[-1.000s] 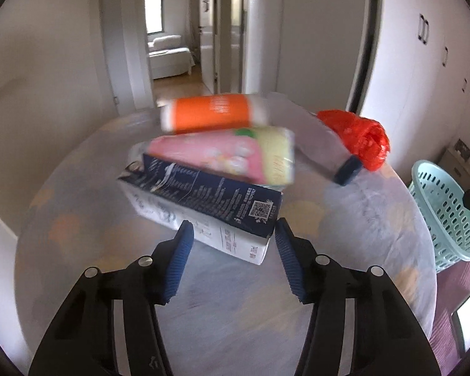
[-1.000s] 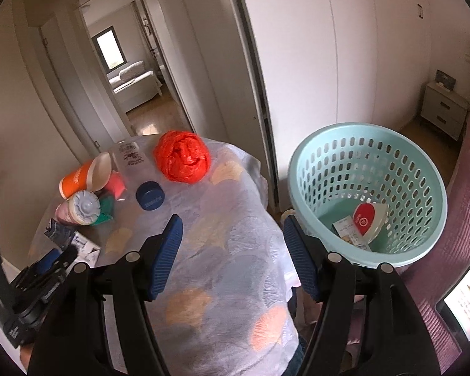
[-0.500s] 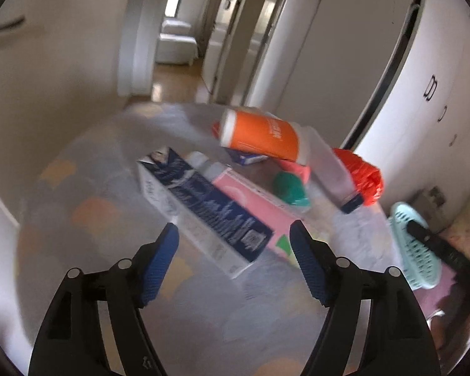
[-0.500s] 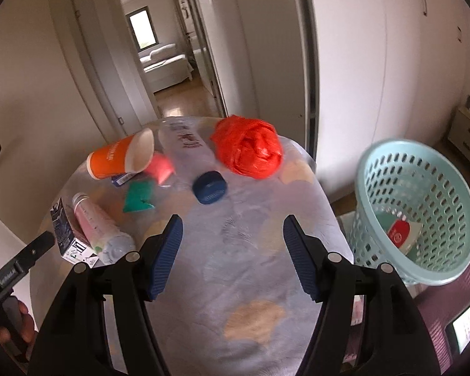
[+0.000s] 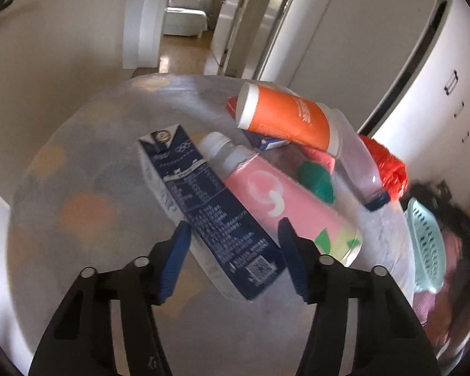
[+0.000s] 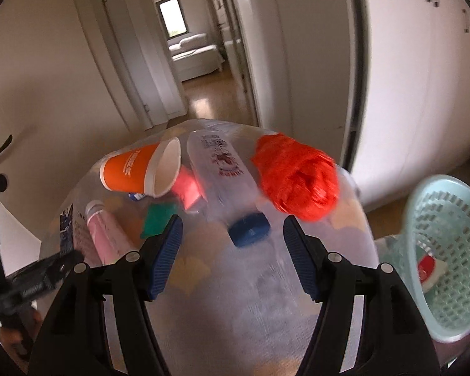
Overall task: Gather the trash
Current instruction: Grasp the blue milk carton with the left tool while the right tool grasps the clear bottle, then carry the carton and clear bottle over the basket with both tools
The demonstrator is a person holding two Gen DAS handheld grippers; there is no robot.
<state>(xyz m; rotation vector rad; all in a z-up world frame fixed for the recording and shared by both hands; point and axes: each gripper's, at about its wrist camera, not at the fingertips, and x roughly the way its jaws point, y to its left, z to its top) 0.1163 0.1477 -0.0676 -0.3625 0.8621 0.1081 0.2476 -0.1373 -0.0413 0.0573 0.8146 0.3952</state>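
Since half a second ago the left gripper has closed in on the carton: its open fingers now straddle the box's near end at lower centre, not clamped. The right gripper, fingers spread wide and empty, has advanced toward the clear bottle with its blue cap. Carton: dark blue printed cardboard, rectangular. Beside it lies a glossy pink bottle; an orange paper cup lies upper centre. Mint perforated basket at right edge.
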